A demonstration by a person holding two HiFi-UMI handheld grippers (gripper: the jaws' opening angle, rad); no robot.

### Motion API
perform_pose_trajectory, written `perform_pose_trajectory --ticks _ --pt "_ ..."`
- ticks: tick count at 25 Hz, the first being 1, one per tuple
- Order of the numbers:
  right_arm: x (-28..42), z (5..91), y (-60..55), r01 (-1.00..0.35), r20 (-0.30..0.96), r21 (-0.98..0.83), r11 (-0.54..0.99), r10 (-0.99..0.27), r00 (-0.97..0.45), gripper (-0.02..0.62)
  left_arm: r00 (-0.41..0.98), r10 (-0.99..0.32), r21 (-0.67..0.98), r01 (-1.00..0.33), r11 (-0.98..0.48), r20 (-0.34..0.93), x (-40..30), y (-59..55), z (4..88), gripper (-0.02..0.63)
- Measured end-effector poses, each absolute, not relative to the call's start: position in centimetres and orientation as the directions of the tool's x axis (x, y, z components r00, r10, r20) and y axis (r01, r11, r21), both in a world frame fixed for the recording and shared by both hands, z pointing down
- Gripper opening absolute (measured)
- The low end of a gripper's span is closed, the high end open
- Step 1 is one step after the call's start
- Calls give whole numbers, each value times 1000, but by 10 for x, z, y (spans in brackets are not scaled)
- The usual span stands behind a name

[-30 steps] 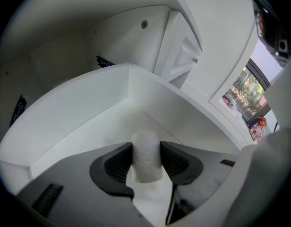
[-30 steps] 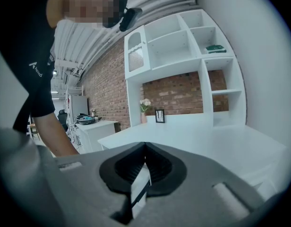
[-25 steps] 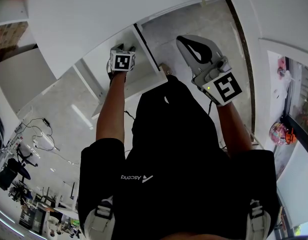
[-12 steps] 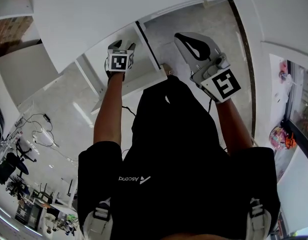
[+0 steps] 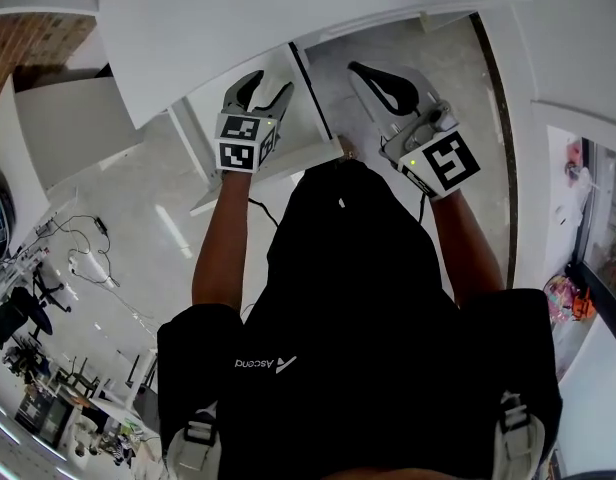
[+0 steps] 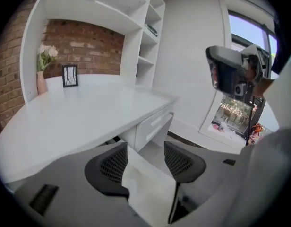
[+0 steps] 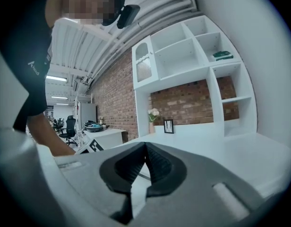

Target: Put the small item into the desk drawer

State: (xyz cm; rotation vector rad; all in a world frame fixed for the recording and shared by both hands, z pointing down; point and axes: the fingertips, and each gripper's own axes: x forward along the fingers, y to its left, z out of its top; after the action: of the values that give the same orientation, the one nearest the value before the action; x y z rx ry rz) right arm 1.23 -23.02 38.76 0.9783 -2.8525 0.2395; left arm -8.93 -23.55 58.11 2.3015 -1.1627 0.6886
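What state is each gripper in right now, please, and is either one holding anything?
Left gripper: open, its jaws have just been opening wide, gripping nothing.
Right gripper: closed, tips together, nothing held.

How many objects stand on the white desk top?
2: a pink vase of white flowers and a black-framed picture beside it at the back; others may be hidden.

Left gripper (image 5: 263,88) rose from the drawer (image 5: 300,133), fingers (image 5: 242,88) apparently widening.
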Motion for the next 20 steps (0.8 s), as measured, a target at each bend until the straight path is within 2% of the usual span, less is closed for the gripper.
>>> perform_pose_trajectory --ticks 7,13,20 --pt "3 369 -220 -588 96 -71 805 -582 -808 0 581 -706 135 -802 -582 405 -73 -228 480 214" --pt "-5 346 -207 -571 55 -52 820 -568 -821 1 576 -779 88 -814 -574 248 -75 -217 402 141" --pt "-11 317 -190 -553 3 -33 832 -554 -833 1 594 -799 54 -804 -592 93 -68 -198 325 56"
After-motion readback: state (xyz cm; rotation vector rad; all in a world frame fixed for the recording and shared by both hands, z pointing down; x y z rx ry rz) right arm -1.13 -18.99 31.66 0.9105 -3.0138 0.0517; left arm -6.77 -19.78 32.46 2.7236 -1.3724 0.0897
